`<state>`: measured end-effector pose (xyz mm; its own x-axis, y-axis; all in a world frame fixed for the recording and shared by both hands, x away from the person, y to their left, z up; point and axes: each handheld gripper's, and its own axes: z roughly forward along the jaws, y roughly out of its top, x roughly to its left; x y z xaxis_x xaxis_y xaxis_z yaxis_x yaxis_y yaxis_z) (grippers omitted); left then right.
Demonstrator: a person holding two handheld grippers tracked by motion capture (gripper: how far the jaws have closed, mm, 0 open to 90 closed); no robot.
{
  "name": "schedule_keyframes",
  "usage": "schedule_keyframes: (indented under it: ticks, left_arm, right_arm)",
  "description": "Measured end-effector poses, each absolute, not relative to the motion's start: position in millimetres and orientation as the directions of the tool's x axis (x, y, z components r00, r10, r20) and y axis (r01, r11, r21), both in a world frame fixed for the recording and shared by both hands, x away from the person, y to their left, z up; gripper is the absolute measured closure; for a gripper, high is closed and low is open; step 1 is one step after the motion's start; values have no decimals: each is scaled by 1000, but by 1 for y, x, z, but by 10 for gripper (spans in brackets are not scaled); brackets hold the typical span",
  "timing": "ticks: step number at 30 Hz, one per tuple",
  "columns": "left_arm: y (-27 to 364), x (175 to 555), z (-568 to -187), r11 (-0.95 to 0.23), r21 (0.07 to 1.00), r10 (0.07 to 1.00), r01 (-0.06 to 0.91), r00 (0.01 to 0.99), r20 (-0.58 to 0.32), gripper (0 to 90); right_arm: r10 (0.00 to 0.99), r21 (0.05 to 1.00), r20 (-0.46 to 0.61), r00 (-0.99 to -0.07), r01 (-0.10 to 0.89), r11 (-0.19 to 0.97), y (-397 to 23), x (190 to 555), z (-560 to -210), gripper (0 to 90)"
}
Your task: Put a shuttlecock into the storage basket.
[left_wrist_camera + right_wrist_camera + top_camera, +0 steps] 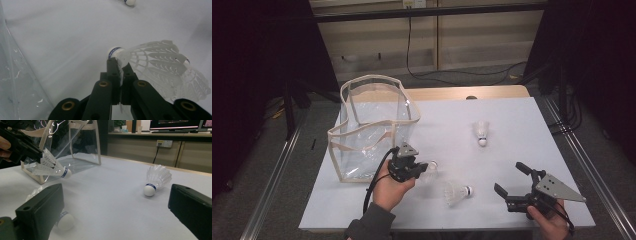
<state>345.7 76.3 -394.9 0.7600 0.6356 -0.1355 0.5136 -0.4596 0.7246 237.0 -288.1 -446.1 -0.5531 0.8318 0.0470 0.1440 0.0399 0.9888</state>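
Shuttlecock [150, 62] skirt is pinched between the closed jaws of the left hand-held gripper [411, 169], raised above the bench [512, 115] just beside the clear bag [372, 125]. The right hand-held gripper [512, 180] is held wide open, clasping nothing.

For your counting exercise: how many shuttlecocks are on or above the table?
3. One shuttlecock is pinched in the left gripper beside the clear bag; one lies near the table's front edge; one lies farther back. The bag looks empty.
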Motion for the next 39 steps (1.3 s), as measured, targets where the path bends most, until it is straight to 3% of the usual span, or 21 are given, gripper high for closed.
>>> schedule_keyframes:
  ticks: [27,39]
  left_arm:
    - [69,360,-350,-509,687,558,519,806,-195,895]
    - [68,364,-343,-544,674,533,500,826,-182,892]
  right_arm:
    - [830,989,51,-555,144,35,-290,239,-446,0]
    - [826,989,46,-561,140,40,-290,239,-446,1]
